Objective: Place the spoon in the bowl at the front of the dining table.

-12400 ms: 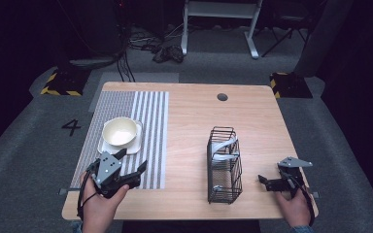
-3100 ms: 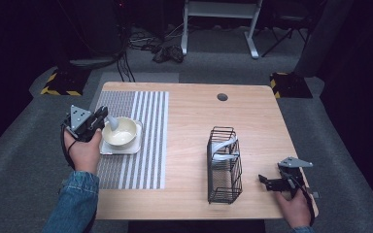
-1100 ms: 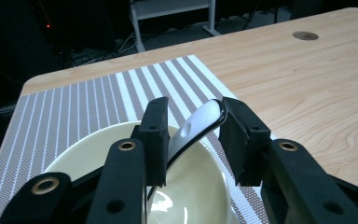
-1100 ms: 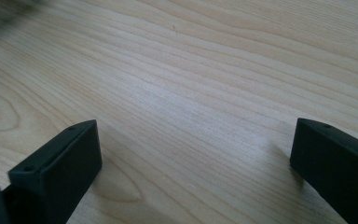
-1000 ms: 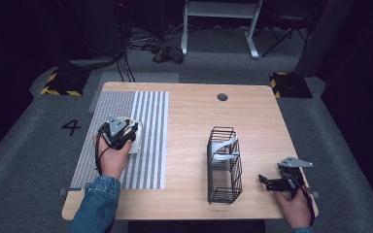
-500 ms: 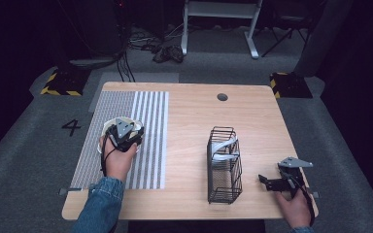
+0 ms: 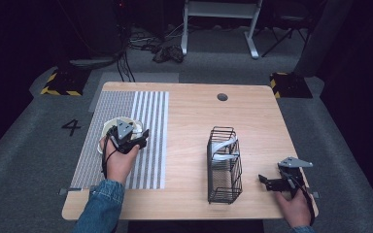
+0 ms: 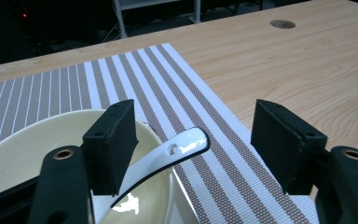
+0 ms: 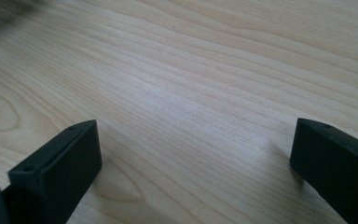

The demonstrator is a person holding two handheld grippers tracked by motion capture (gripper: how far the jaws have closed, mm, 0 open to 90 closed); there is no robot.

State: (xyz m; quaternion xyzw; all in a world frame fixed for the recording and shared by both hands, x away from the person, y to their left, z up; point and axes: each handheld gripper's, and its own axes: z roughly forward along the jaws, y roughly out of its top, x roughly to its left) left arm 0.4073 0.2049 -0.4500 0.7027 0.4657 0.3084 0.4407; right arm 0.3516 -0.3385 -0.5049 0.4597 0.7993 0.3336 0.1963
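Observation:
A cream bowl (image 8: 23,149) stands on the striped placemat (image 8: 168,79) at the table's left, and in the high view the bowl (image 7: 108,127) is half hidden by my hand. A white ceramic spoon (image 8: 177,147) lies in it, its handle resting over the rim. My left gripper (image 8: 193,135) is open over the bowl's right edge (image 7: 143,137). Its jaws have just been opening and stand either side of the spoon handle without touching it. My right gripper (image 7: 264,180) rests open near the front right corner, with bare wood between its jaws (image 9: 193,158).
A black wire basket (image 7: 223,165) stands right of centre with a white utensil (image 7: 221,148) inside. A round cable hole (image 7: 222,97) sits near the table's far edge. Bare wood lies between placemat (image 7: 145,111) and basket.
My left hand came from the bowl's left side to just over it, and its jaws now stand wider around the spoon handle. The right gripper has not moved.

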